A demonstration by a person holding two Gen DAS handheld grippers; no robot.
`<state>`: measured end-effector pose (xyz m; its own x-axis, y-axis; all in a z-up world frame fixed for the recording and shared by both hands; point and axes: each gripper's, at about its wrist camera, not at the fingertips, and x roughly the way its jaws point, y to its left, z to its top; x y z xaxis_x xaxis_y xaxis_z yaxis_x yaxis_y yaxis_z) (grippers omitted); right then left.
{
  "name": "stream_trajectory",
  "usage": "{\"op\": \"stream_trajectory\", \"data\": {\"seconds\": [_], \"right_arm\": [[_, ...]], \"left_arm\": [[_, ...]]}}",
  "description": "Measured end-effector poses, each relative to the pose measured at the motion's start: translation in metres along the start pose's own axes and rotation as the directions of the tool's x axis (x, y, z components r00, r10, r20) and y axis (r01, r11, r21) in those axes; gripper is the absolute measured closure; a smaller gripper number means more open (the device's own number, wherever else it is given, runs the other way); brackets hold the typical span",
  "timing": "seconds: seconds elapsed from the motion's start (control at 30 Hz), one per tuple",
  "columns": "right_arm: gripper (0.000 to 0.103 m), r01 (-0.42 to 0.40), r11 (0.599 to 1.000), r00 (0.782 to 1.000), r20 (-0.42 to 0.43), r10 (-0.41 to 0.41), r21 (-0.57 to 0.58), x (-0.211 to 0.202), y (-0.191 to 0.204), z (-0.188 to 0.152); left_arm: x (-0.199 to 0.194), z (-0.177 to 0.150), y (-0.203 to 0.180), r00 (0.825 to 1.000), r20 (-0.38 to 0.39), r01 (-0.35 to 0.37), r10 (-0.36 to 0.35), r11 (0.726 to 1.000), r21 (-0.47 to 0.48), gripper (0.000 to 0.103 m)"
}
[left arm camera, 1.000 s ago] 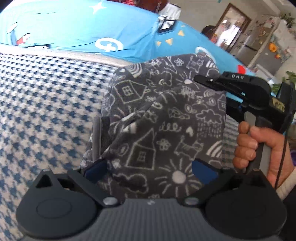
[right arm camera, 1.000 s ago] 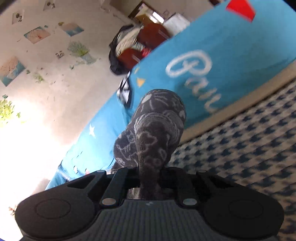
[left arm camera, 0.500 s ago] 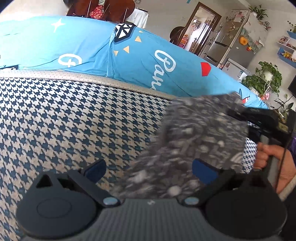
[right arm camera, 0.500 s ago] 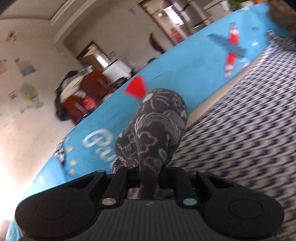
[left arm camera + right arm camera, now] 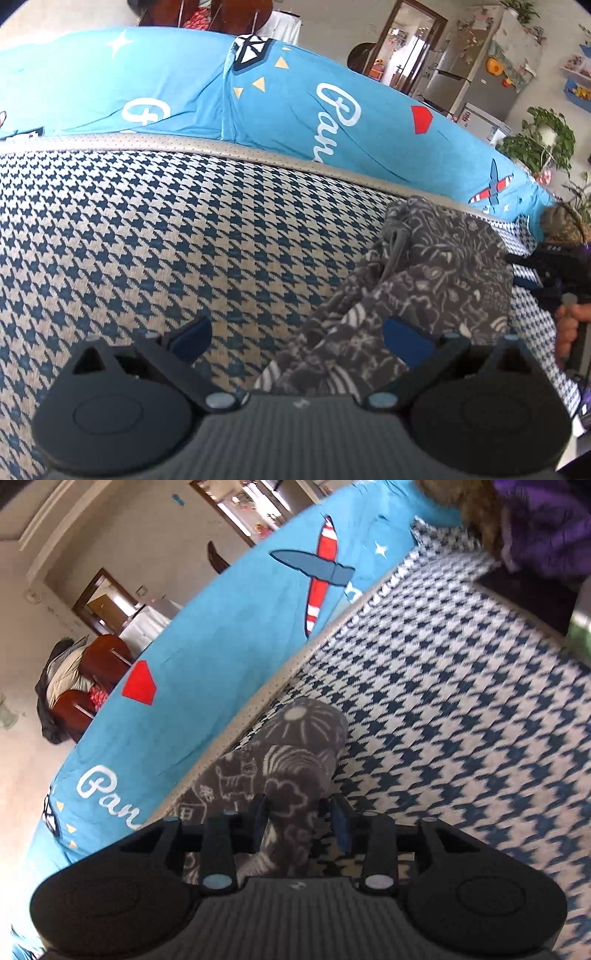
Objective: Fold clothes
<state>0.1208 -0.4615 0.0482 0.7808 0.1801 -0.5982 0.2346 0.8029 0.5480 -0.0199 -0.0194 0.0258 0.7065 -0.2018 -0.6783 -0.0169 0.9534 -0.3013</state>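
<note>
- The grey patterned garment [image 5: 436, 273] now lies on the houndstooth cushion [image 5: 184, 240], near the beige piping in front of the blue cover [image 5: 295, 110]. One second ago it hung in the air in front of the left gripper.
- The right gripper [image 5: 301, 819] has carried its end of the cloth to the right side, and its jaws are opening. The folded end [image 5: 295, 760] is between the fingers, but a gap shows beside the right blue pad [image 5: 340, 823], so the cloth is no longer pressed.
- The left gripper [image 5: 295, 343] stands wide. The cloth lies over its right pad [image 5: 402, 339], and nothing is gripped.
- In my judgement, the garment is being set down folded, and the release is almost done. The next step is probably to draw both grippers away without dragging the cloth.
</note>
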Motion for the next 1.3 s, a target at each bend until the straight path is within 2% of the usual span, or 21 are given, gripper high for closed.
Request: {"op": "stream_trajectory", "data": {"seconds": [0.23,0.47,0.57,0.73,0.93,1.07,1.17,1.3], "right_arm": [[0.065,-0.043,0.996,0.996,-0.075,0.037,-0.073,-0.018,0.016,-0.021],[0.063,-0.099,0.986,0.988,-0.135,0.081,-0.137,-0.037,0.033,-0.051],[0.057,-0.138,0.977,0.981,-0.159,0.112,-0.165,-0.047,0.04,-0.066],[0.057,-0.223,0.946,0.959,-0.226,0.17,-0.235,-0.062,0.057,-0.095],[0.057,-0.345,0.873,0.923,-0.293,0.248,-0.346,-0.087,0.082,-0.139],[0.057,-0.437,0.814,0.881,-0.364,0.302,-0.383,-0.102,0.097,-0.169],[0.056,-0.498,0.753,0.851,-0.409,0.329,-0.43,-0.114,0.109,-0.191],[0.056,-0.543,0.668,0.829,-0.451,0.33,-0.509,-0.13,0.121,-0.222]], "left_arm": [[-0.006,-0.011,-0.003,0.999,-0.002,-0.042,0.042,0.999,0.026,0.0],[-0.02,-0.023,0.008,0.998,0.001,-0.063,0.063,0.998,-0.023,0.0],[-0.026,-0.029,0.01,0.998,0.0,-0.065,0.065,0.997,-0.038,0.0],[-0.034,-0.037,0.015,0.997,-0.004,-0.073,0.073,0.996,-0.051,0.0],[-0.044,-0.047,0.021,0.996,-0.006,-0.084,0.084,0.994,-0.072,0.0],[-0.05,-0.053,0.027,0.996,-0.006,-0.092,0.092,0.992,-0.092,0.0],[-0.054,-0.057,0.031,0.995,-0.008,-0.096,0.096,0.99,-0.105,0.0],[-0.06,-0.064,0.035,0.995,-0.01,-0.101,0.101,0.988,-0.12,0.0]]}}
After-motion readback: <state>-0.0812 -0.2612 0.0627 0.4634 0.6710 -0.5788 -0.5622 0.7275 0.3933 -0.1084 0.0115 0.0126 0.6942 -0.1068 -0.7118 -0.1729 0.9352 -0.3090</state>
